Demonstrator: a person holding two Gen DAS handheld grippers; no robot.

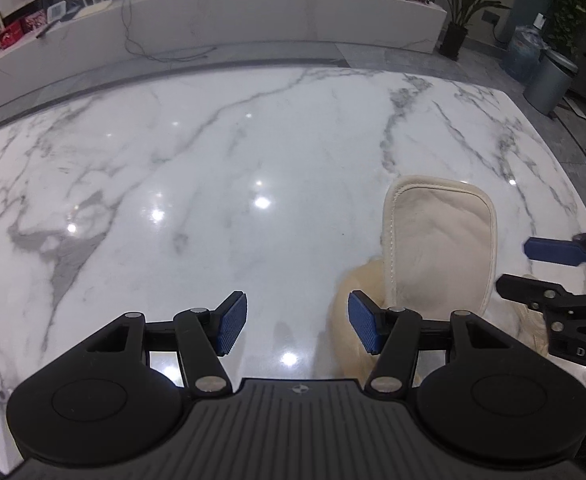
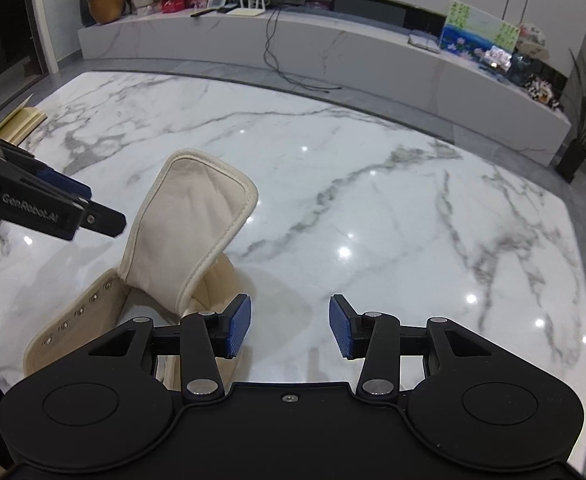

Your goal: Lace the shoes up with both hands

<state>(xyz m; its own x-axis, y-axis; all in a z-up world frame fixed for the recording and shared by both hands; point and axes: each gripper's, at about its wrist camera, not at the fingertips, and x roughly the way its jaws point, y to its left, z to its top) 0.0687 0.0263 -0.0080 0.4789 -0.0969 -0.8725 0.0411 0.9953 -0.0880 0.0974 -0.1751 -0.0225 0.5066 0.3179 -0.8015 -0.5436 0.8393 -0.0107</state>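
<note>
Basically shoe (image 2: 141, 280) sat btwn both tongs, left tongs (image 1: 297, 322) & right tongs (image 2: 290, 326) gaping empty, tongue upright, neither clearly nearer.

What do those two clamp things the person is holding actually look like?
Both are matte black plastic. The left gripper and right gripper each have two jaws faced with ribbed blue pads, hinged on black link bars with silver pivot pins, above a ridged body with round discs. White lettering on their sides reads "GenRobot.AI" and "DAS".
</note>
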